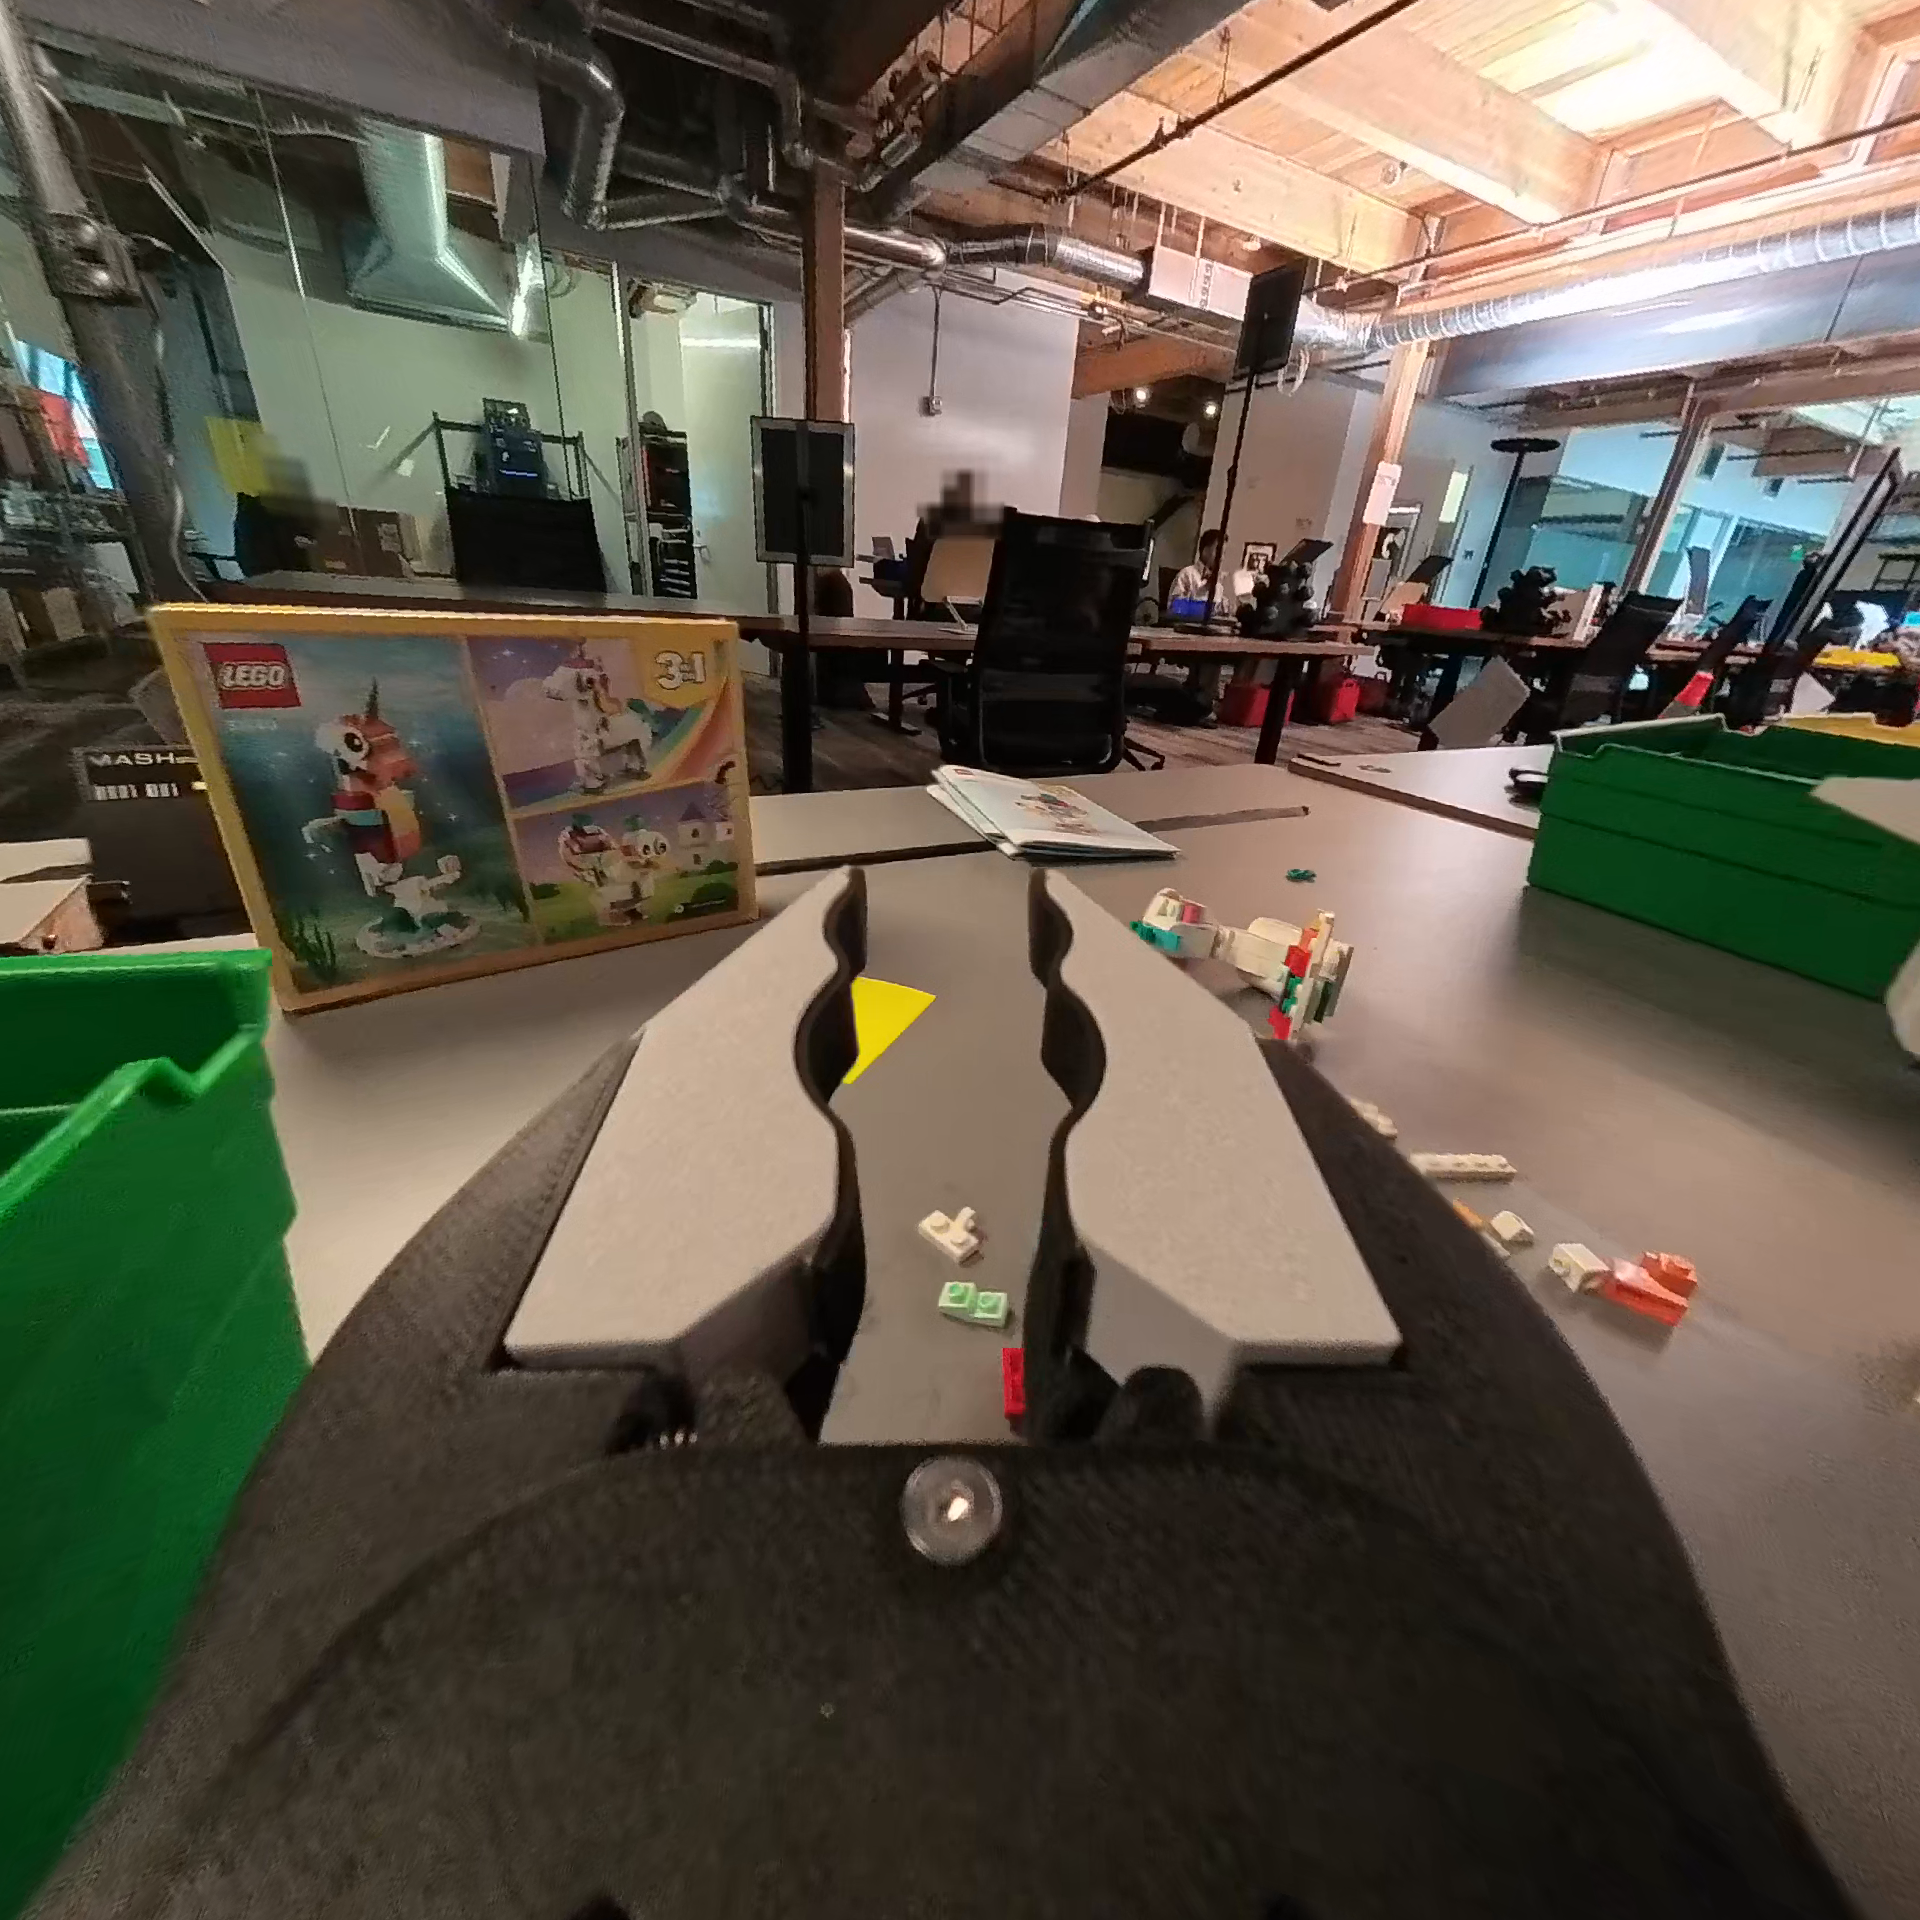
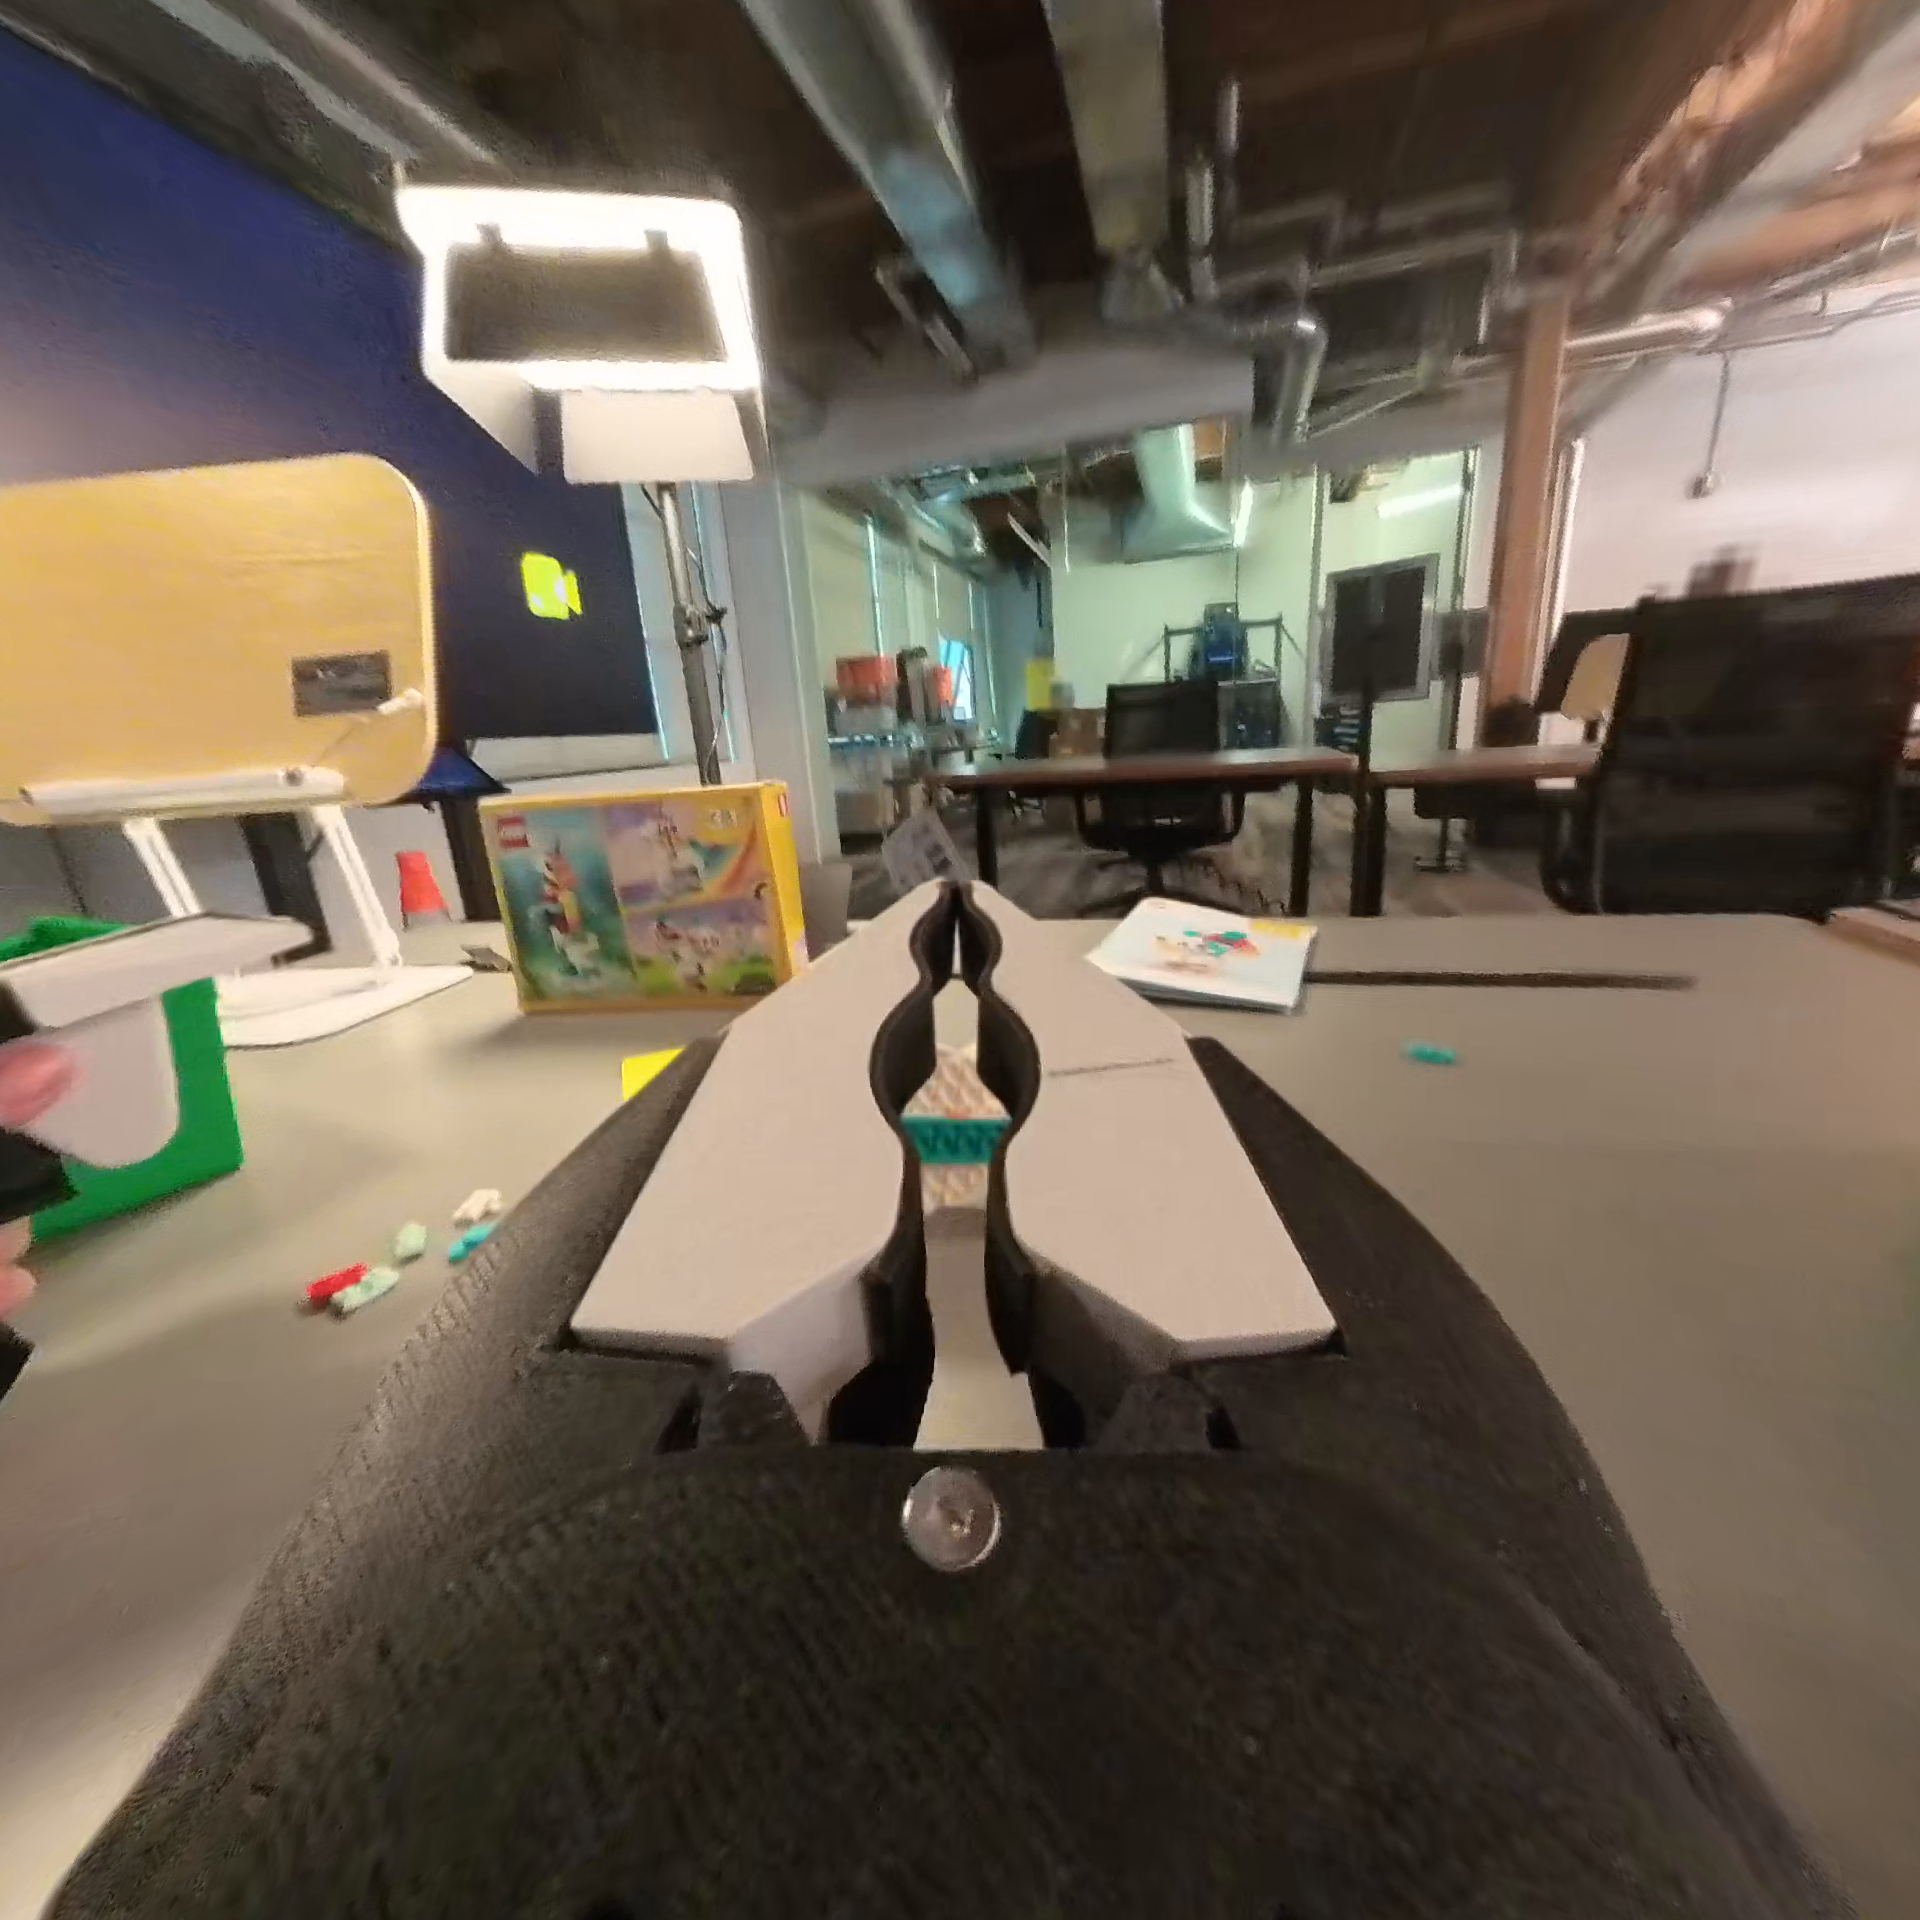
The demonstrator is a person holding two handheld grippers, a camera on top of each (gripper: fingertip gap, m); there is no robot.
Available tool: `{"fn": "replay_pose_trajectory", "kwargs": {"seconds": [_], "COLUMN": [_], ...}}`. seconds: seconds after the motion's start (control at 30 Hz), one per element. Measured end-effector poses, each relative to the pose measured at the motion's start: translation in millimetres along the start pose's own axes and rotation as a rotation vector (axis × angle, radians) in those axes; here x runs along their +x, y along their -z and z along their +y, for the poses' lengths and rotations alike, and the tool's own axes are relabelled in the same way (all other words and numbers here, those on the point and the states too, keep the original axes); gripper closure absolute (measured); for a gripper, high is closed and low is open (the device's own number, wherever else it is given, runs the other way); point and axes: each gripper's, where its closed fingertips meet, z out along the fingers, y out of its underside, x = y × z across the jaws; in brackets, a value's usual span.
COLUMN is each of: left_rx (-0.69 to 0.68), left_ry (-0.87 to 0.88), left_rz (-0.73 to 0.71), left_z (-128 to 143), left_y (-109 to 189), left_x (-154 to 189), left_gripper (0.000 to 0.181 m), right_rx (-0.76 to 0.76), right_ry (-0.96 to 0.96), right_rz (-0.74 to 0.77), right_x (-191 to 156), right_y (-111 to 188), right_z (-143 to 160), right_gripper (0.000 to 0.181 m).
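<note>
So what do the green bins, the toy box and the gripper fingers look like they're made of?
Green bins: moulded plastic, slightly glossy, with stepped rims. Toy box: printed cardboard, brown raw edge showing along the bottom. Left gripper fingers: matte grey, grainy, probably 3D-printed plastic, with dark wavy liners, possibly rubber.

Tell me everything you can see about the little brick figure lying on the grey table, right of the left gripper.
The white brick-built figure lies tipped on its side on the grey table, to the right of the open left gripper and apart from its fingers. It looks like glossy plastic, mostly white blocks, with teal and pink pieces at its left end and red and green pieces at its right end. Nothing grips or touches it except the tabletop. A tiny teal piece lies behind it, and loose small bricks lie nearer the camera.
</note>
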Motion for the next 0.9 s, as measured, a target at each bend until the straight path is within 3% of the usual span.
{"fn": "replay_pose_trajectory", "kwargs": {"seconds": [0.2,0.47,0.53,0.63,0.7,0.77,0.9], "left_rx": [0.014,-0.001,-0.005,-0.038,-0.078,-0.134,-0.421], "left_ry": [0.051,0.006,-0.015,-0.031,-0.003,0.034,0.125], "left_rz": [-0.021,0.021,0.04,0.081,0.137,0.274,0.596], "left_z": [-3,-3,-4,0,5,13,41], "left_y": [2,0,1,1,0,1,21], "left_x": [-10,4,9,15,23,43,117], "left_gripper": [0.152,0.152,0.152,0.152,0.151,0.151,0.141], "right_rx": [-0.02,-0.058,-0.136,-0.429,-0.587,-0.665,-0.645], "right_ry": [-0.118,0.053,0.078,0.027,0.007,0.02,0.038], "right_rz": [0.023,-0.01,-0.176,-0.458,-0.584,-0.61,-0.563], "right_x": [16,19,2,-27,-38,-37,-20], "right_y": [-14,-4,1,31,58,77,88], "right_z": [12,6,10,39,54,61,60], "right_gripper": [0.181,0.181,0.181,0.166,0.16,0.148,0.148]}}
